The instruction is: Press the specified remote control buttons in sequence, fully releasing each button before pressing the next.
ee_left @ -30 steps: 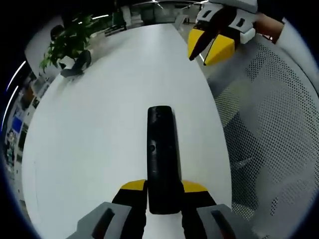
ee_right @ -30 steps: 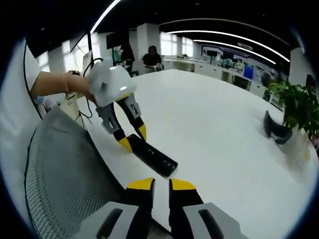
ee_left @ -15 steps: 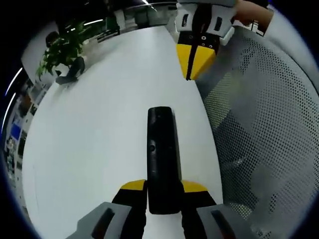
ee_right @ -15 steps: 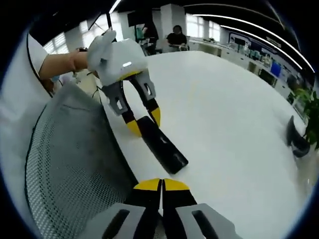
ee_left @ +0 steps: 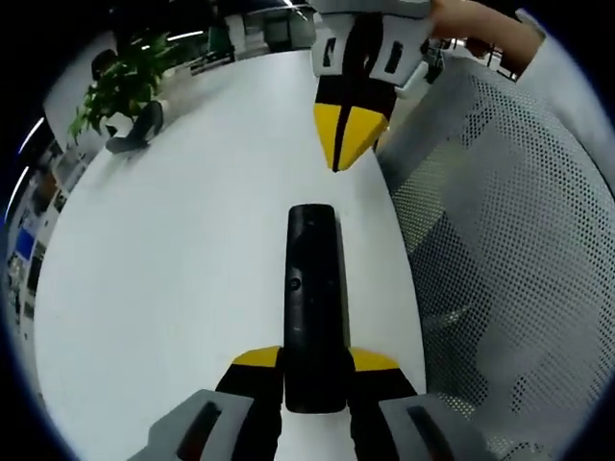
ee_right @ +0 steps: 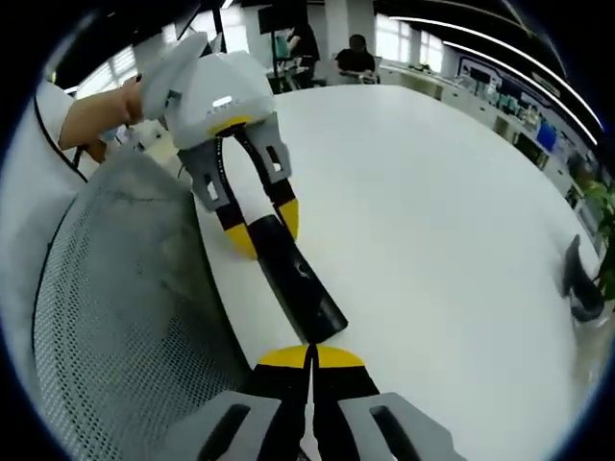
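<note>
A black remote control (ee_left: 314, 298) lies on the white table (ee_left: 173, 269), its near end clamped between the yellow tips of my left gripper (ee_left: 315, 361). In the right gripper view the same remote control (ee_right: 293, 279) runs from the left gripper (ee_right: 259, 226) toward my right gripper (ee_right: 309, 357), whose yellow tips are shut together with nothing between them, just short of the remote's free end. In the left gripper view the right gripper (ee_left: 344, 144) hangs point-down beyond the remote's far end, not touching it.
A grey mesh chair back (ee_left: 509, 250) stands against the table edge beside both grippers. A potted plant (ee_left: 120, 91) and a dark object (ee_left: 135, 134) sit at the table's far side. A person's hand (ee_right: 96, 115) holds the left gripper. People sit in the office behind.
My right gripper's tips have closed together and it has moved in toward the remote's free end. The left gripper keeps its hold on the remote.
</note>
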Demonstrator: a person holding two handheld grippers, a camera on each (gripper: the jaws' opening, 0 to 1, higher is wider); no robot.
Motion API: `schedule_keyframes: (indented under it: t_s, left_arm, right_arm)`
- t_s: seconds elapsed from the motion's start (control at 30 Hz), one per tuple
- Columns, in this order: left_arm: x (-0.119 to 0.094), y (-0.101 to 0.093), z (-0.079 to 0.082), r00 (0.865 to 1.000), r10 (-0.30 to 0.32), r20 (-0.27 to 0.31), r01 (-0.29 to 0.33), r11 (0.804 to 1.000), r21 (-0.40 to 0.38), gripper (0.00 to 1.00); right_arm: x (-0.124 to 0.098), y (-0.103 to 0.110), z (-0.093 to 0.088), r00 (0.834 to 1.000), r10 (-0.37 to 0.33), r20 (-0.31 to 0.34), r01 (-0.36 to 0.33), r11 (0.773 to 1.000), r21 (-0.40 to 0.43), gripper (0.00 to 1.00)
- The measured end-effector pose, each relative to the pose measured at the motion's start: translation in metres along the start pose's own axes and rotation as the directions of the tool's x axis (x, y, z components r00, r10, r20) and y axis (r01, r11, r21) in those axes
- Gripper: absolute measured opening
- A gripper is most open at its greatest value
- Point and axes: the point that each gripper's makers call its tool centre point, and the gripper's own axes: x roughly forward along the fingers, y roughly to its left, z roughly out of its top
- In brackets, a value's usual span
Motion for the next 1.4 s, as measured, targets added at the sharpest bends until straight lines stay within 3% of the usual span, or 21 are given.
schedule_keyframes:
  t_s: [0.37,0.63,0.73,1.13,1.23,1.33,1.4]
  left_arm:
    - [0.0,-0.001,0.001,1.0,-0.007,-0.011,0.007,1.0,-0.004,0.24]
    - [0.001,-0.002,0.001,0.999,-0.008,-0.037,0.008,1.0,0.001,0.24]
    - [0.001,-0.002,0.001,0.999,-0.01,-0.042,0.01,1.0,0.005,0.25]
    - [0.0,-0.002,0.0,1.0,-0.007,-0.017,0.007,1.0,-0.002,0.24]
    - [0.0,-0.001,0.0,1.0,-0.013,0.0,0.013,1.0,-0.005,0.24]
    - [0.001,-0.001,0.001,1.0,-0.013,-0.002,0.013,1.0,-0.005,0.24]
    - [0.001,-0.001,0.001,1.0,-0.014,-0.014,0.014,1.0,-0.004,0.24]
  right_arm:
    - [0.02,-0.005,-0.004,0.997,-0.01,-0.071,0.002,0.994,-0.11,0.0]
    - [0.028,-0.007,-0.001,0.996,-0.014,-0.088,-0.002,0.984,-0.181,0.0]
    - [0.03,-0.006,-0.002,0.994,-0.013,-0.11,-0.018,0.962,-0.274,0.0]
    - [0.03,-0.009,-0.004,0.985,-0.024,-0.17,-0.026,0.958,-0.284,0.0]
    - [0.031,-0.009,-0.005,0.978,-0.029,-0.206,-0.045,0.938,-0.344,0.0]
    - [0.032,-0.009,-0.005,0.972,-0.041,-0.232,-0.046,0.933,-0.357,0.0]
    - [0.032,-0.01,-0.005,0.964,-0.055,-0.26,-0.057,0.912,-0.405,0.0]
